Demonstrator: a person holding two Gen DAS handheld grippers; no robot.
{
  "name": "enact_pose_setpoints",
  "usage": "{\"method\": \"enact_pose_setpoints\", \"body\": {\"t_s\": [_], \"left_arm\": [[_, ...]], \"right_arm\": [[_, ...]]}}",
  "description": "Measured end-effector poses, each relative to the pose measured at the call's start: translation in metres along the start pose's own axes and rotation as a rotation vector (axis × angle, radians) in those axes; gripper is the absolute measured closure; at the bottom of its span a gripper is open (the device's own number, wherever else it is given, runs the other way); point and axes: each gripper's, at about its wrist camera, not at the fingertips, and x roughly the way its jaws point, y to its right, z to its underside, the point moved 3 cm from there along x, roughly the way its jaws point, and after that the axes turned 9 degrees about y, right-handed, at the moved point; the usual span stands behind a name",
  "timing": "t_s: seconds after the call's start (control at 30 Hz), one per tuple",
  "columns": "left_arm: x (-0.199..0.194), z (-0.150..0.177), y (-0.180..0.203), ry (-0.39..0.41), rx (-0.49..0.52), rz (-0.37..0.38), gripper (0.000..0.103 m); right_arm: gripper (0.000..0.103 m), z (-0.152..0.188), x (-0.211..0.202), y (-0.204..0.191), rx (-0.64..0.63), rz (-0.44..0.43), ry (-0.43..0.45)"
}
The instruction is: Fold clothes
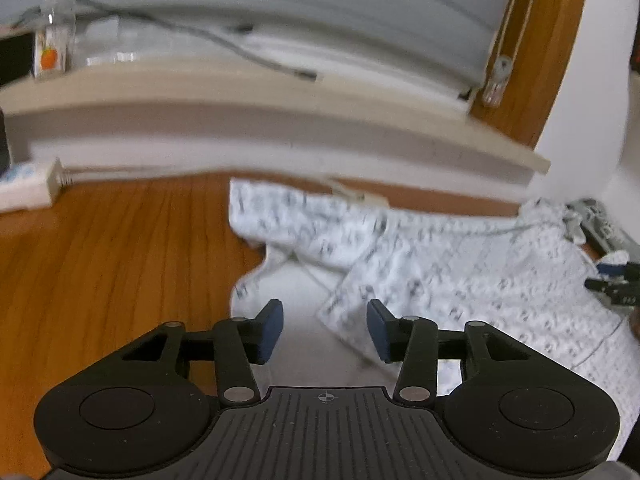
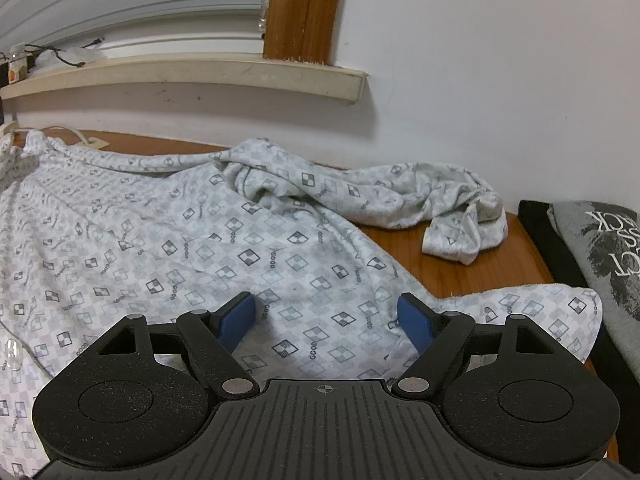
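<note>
- Both jaw pairs stand apart with nothing clamped: I read my left gripper (image 1: 325,330) about half spread, my right gripper (image 2: 327,322) wider.
- Task item: a white, checker-printed cotton garment (image 2: 192,240) spread over the brown wooden table (image 1: 100,260).
- In the left wrist view, the garment fills centre to right of frame; a folded-over edge (image 1: 344,304) sits just ahead of the pads, slightly right of centre. This view is blurred, so I cannot tell whether the pads touch cloth.
- In the right wrist view, cloth lies directly under and between the blue pads (image 2: 416,326). A bunched sleeve (image 2: 448,208) trails to the upper right.
- Long axis: runs left to right across both frames, as I judge it.
- Judgement: my right gripper is nearer a graspable layer; the sleeve needs drawing inward first.
- A folded grey printed shirt (image 2: 600,256) lies at right, apart.
</note>
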Motion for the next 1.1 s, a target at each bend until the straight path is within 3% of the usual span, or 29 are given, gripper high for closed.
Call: {"method": "enact_pose_setpoints", "body": {"t_s": [0.07, 0.2, 0.3, 0.33, 0.47, 0.67, 0.8, 0.93, 1.1], "left_arm": [[0.007, 0.003, 0.002, 0.005, -0.007, 0.032, 0.044], [0.013, 0.005, 0.012, 0.015, 0.042, 0.053, 0.047], [0.012, 0.010, 0.018, 0.020, 0.097, 0.038, 0.070], [0.011, 0.012, 0.019, 0.021, 0.108, 0.033, 0.086], [-0.004, 0.013, 0.020, 0.042, 0.114, 0.020, 0.097], [-0.067, 0.008, 0.019, 0.095, 0.107, -0.031, 0.097], [-0.104, 0.022, 0.019, 0.058, 0.086, -0.041, 0.097], [-0.113, 0.054, 0.015, -0.056, 0.104, -0.067, 0.096], [-0.115, 0.048, 0.000, -0.022, 0.075, -0.140, 0.084]], "right_arm": [[0.025, 0.000, 0.000, 0.000, -0.004, 0.002, 0.001], [0.025, 0.000, 0.000, 0.000, -0.005, 0.003, 0.002], [0.025, 0.000, 0.000, 0.000, -0.002, 0.002, 0.002], [0.025, 0.000, 0.000, 0.000, -0.002, 0.002, 0.002], [0.025, 0.000, 0.000, 0.000, 0.002, 0.003, 0.002], [0.025, 0.001, 0.001, 0.000, 0.004, 0.002, 0.002], [0.024, 0.001, 0.001, 0.000, -0.001, 0.006, 0.004], [0.024, 0.001, 0.001, -0.001, -0.005, 0.009, 0.005], [0.024, 0.001, 0.001, -0.001, -0.005, 0.010, 0.005]]}}
